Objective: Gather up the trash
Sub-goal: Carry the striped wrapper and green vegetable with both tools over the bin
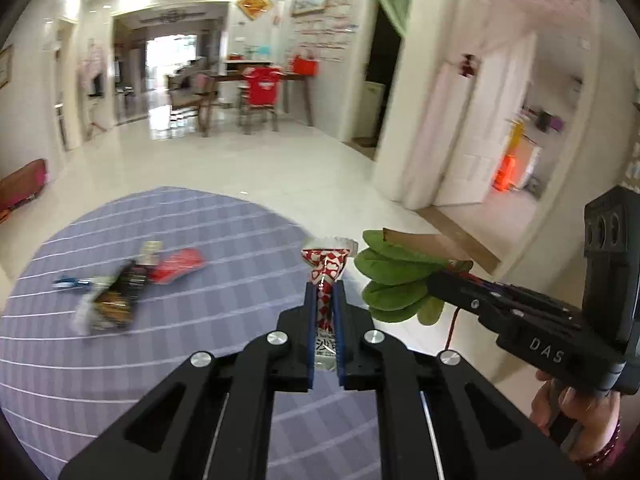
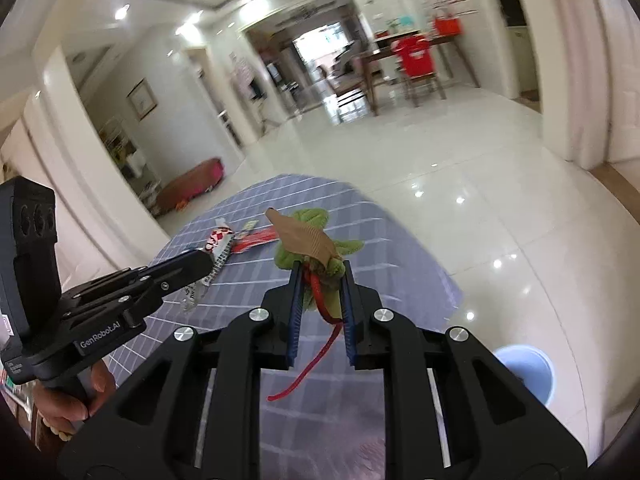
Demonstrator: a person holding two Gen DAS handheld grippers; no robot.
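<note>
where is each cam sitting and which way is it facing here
Left wrist: sits on the left gripper, looking forward and down over the checked tablecloth; its fingers pinch a red-and-white wrapper; the right gripper and hand show at right.
Right wrist: sits on the right gripper, shut on a leafy sprig; the left gripper and hand show at left; a blue bin sits low right.
Shared: tablecloth, wrapper, sprig, dining table beyond.

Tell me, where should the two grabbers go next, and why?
Probably toward the blue bin at the lower right. The left hand-held gripper already pinches a red-and-white wrapper, and the right hand-held gripper holds a leafy sprig.
</note>
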